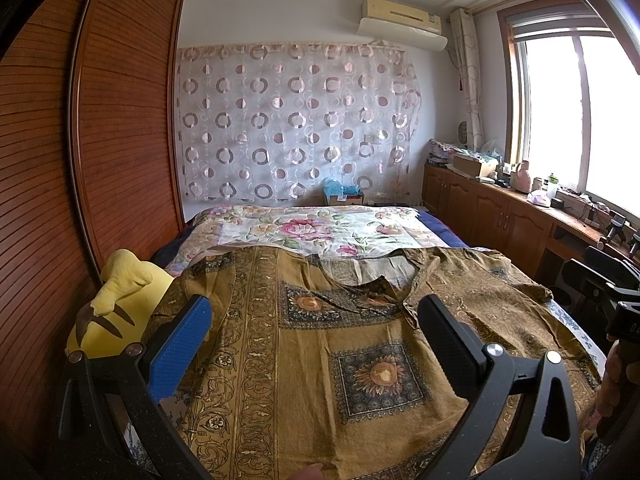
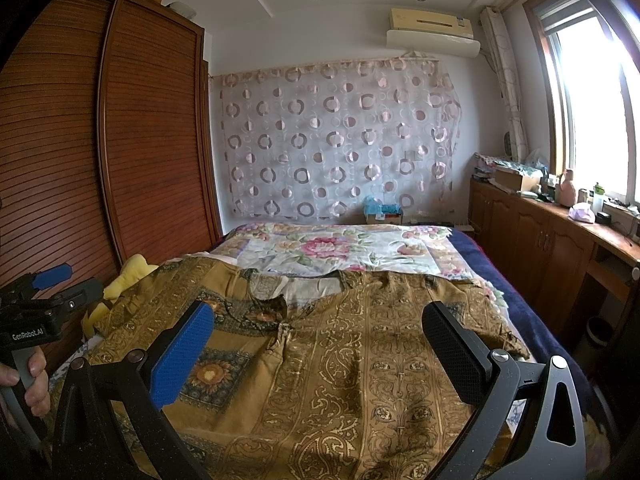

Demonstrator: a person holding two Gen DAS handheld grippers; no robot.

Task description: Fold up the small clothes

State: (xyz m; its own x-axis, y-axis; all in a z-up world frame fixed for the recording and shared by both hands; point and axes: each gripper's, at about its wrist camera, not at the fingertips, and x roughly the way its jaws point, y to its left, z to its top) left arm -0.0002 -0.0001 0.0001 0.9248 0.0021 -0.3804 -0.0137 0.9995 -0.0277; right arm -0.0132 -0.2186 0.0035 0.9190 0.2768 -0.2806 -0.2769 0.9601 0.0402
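Left gripper (image 1: 316, 328) spread wide, gripping nothing — the mustard patterned shirt (image 1: 320, 360) lies flat and unfolded on the bed (image 1: 320, 228) beneath it. Right gripper (image 2: 316, 336) also spread, empty — every fold looks ahead.

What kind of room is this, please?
Most likely a home bedroom: a bed with a floral cover, a tall wooden wardrobe beside it, and an air conditioner on the wall above a curtain.
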